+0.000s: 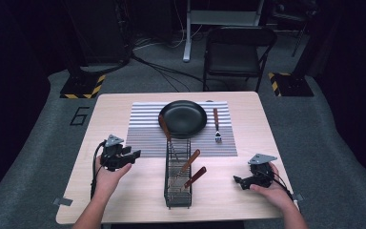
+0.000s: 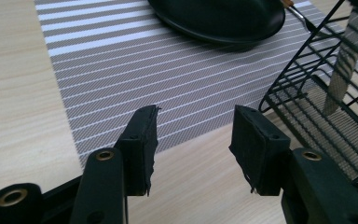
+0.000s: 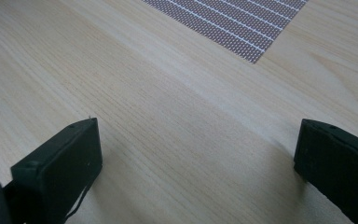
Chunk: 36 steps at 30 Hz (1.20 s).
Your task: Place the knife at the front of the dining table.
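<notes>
The wire rack [image 1: 177, 174] stood at the table's near middle, holding three wooden-handled utensils [image 1: 187, 164] leaning on its rim, handles up, seemingly for easy picking. Beyond it, touching the mat [image 1: 143, 129], sat a black pan [image 1: 183, 118]; a fork [image 1: 216, 125] lay just right of the pan, as if already set. The left gripper [image 1: 134, 156] hovered beside the rack, jaws parted and empty. The right gripper [image 1: 238, 181] rested near the table [image 1: 124, 200], jaws wide, holding nothing.
</notes>
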Each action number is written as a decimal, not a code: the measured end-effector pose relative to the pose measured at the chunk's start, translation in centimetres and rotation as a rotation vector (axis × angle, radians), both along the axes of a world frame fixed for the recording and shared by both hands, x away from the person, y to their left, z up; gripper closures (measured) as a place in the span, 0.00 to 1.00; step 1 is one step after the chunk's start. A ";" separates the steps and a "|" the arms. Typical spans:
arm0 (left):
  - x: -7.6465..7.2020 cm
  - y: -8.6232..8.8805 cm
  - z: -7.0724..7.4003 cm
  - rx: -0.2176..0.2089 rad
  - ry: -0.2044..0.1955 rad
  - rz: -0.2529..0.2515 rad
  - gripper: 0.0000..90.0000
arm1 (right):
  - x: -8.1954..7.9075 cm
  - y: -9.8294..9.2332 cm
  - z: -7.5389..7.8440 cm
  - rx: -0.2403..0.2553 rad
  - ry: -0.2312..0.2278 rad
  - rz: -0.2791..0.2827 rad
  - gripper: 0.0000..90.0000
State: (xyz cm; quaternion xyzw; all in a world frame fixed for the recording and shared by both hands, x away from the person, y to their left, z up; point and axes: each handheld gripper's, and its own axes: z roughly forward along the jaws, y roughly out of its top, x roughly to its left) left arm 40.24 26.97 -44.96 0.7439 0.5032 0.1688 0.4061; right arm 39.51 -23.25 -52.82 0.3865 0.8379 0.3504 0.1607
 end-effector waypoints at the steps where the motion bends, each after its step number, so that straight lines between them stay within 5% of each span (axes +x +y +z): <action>1: 0.1 -0.2 0.1 -0.003 -0.002 -0.006 0.57 | 0.0 0.0 0.0 0.000 0.000 0.001 0.00; 36: 1.9 -5.1 4.3 -0.006 -0.035 -0.134 0.61 | 0.0 0.0 0.0 -0.001 -0.001 0.004 0.00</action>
